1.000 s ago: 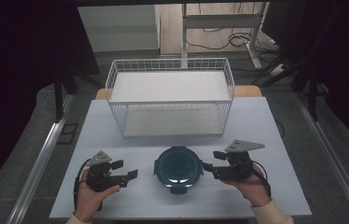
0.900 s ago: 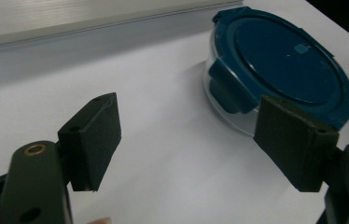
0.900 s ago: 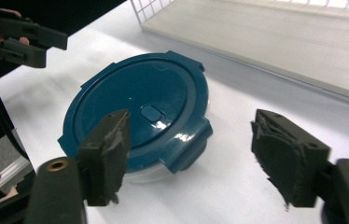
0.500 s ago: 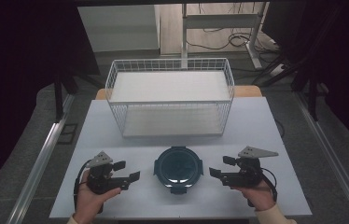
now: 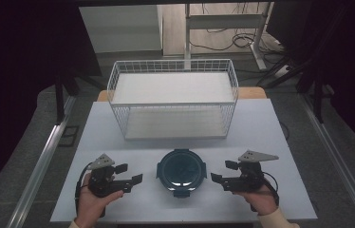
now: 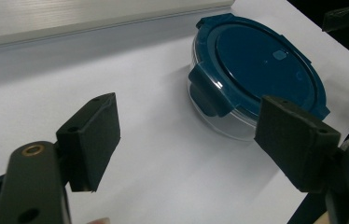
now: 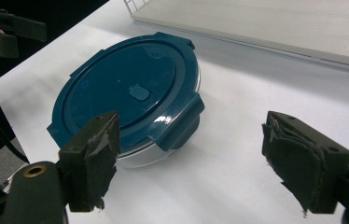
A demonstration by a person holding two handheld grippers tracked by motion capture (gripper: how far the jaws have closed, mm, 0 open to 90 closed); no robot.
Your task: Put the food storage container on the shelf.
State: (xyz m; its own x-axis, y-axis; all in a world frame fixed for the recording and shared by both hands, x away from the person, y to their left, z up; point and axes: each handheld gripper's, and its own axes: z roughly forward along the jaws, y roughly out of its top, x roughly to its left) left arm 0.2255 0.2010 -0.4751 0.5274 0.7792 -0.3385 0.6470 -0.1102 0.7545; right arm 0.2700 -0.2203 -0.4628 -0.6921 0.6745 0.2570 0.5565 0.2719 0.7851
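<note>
**Both tools spread, container between them**

We see the left tool (image 5: 129,174) and the right tool (image 5: 222,172) held low over the white counter (image 5: 270,123), each with its jaws spread wide and gripping nothing. Between them sits the round container (image 5: 182,169) – clear glass under a dark blue clip lid – resting flat on the counter, just ahead of both sets of jaws and touching neither.

Compared with a second ago, the right tool has drawn back from the container: then its jaws sat close by the lid's edge, now a clear strip of counter lies between them. The left tool has barely shifted, and the container lies where it did.

In the left gripper view the container (image 6: 256,70) lies ahead and toward the right jaw; in the right gripper view (image 7: 130,93) it lies ahead and toward the left jaw. Beyond the container, farther from both tools, stands a white wire basket (image 5: 173,66).
</note>
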